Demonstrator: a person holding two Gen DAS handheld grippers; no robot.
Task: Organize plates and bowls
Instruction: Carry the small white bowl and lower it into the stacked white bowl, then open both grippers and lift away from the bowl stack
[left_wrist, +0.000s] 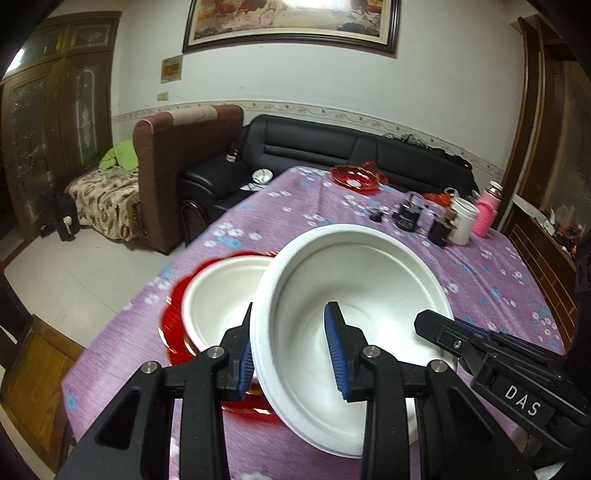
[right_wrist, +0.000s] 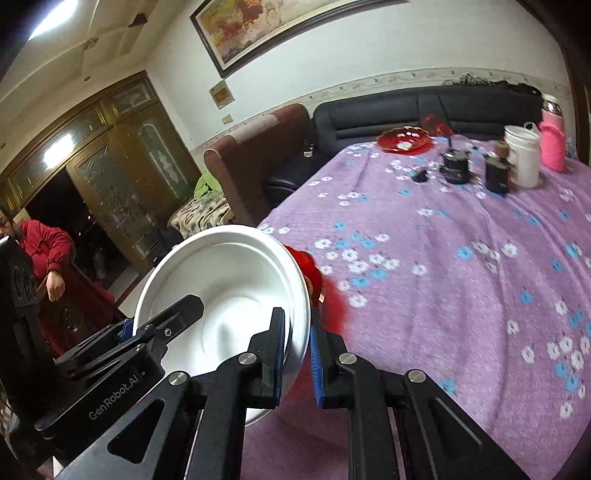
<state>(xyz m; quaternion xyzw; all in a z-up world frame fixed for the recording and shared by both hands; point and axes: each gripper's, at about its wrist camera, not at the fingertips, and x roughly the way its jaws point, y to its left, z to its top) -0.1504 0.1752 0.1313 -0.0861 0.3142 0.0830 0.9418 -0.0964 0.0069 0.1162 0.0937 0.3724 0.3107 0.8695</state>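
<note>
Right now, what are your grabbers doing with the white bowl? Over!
Left gripper and right gripper both clamped on the white bowl, lifted and tilted. Second bowl on red plate just beyond. Nothing blocking.

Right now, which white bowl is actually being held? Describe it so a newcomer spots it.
On the purple floral tablecloth, at the near edge: the larger white bowl, tilted, both grippers clamping its rim, left gripper and right gripper. Its neighbour, a smaller white bowl, sits on red plates.

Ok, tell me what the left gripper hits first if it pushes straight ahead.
The left gripper already pinches the rim of the lifted white bowl, so that bowl moves with it. Beyond it, probably bare purple tablecloth; the second white bowl sits off to its left. Depth is unclear.
</note>
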